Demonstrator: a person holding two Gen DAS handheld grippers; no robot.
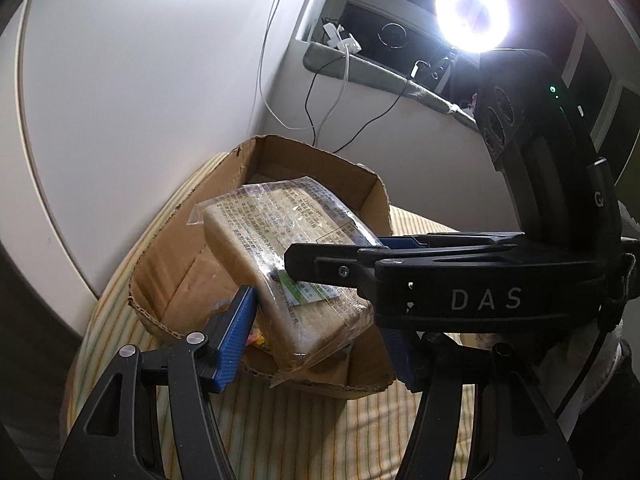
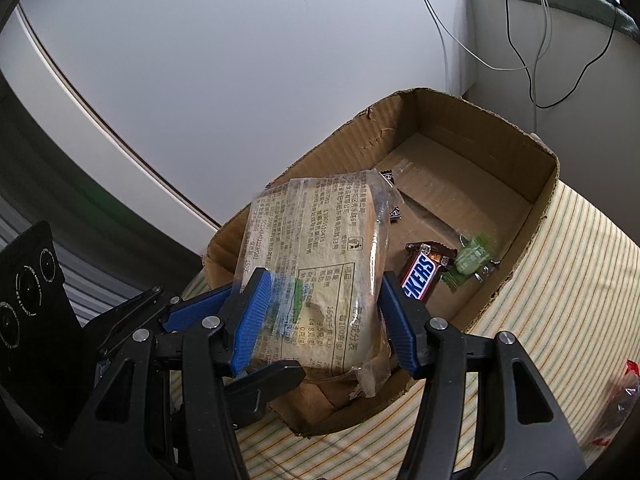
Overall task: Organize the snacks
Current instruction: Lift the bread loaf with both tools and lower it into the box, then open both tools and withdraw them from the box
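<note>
A clear-wrapped bread pack hangs over the near end of an open cardboard box. My right gripper is shut on the bread pack, its blue pads against both sides. In the left wrist view the same bread pack sits between the blue pads of my left gripper, which is open around it; only the left pad is near it. The right gripper crosses in front there. Inside the box lie a Snickers bar, a green-wrapped candy and a small dark sachet.
The box stands on a yellow striped cloth against a white wall. Cables hang behind the box. A red-and-clear wrapper lies on the cloth at the right edge. A bright ring lamp shines above the windowsill.
</note>
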